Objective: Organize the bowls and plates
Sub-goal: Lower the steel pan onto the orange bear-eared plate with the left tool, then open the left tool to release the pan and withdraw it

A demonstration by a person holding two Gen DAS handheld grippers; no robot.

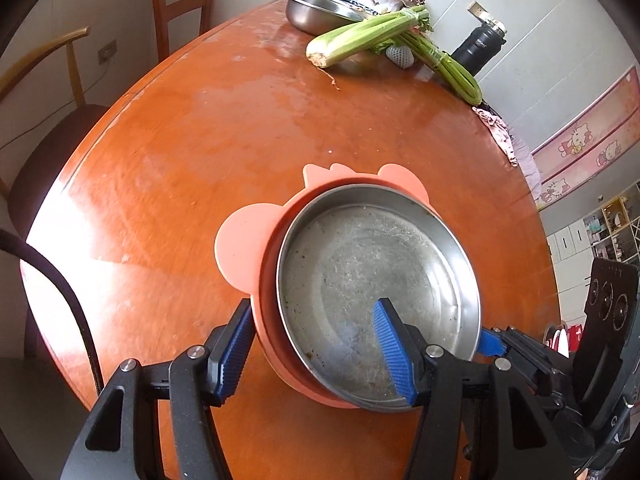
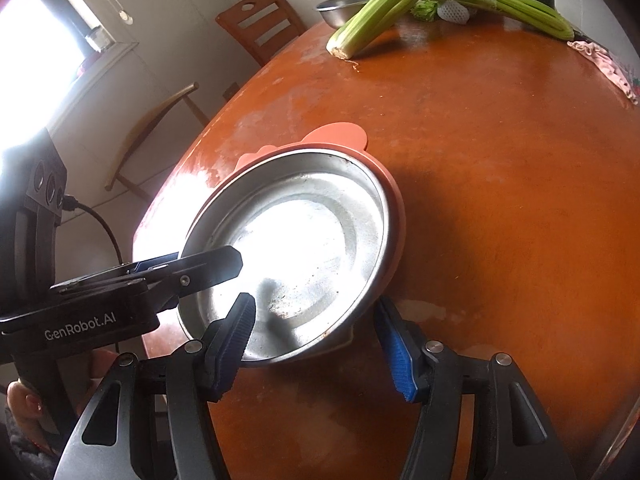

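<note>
From the left wrist, the left claw [image 1: 316,350] straddles the near rims of the steel plate [image 1: 372,272] nested in the pink silicone plate [image 1: 240,248] on the bench [image 1: 200,140], whether pinching I cannot tell; from the right wrist, the right claw [image 2: 320,346] likewise straddles that stiff, light, slippery rim, the likeliest hold

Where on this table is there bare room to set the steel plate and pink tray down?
Bare patches: the wide stretch of orange table between the pink tray and the celery, and the side toward the pink cloth. Crowded: the far edge, where the steel basin, celery and black flask cluster. Both grippers straddle the steel plate rim near the table's near edge.
</note>
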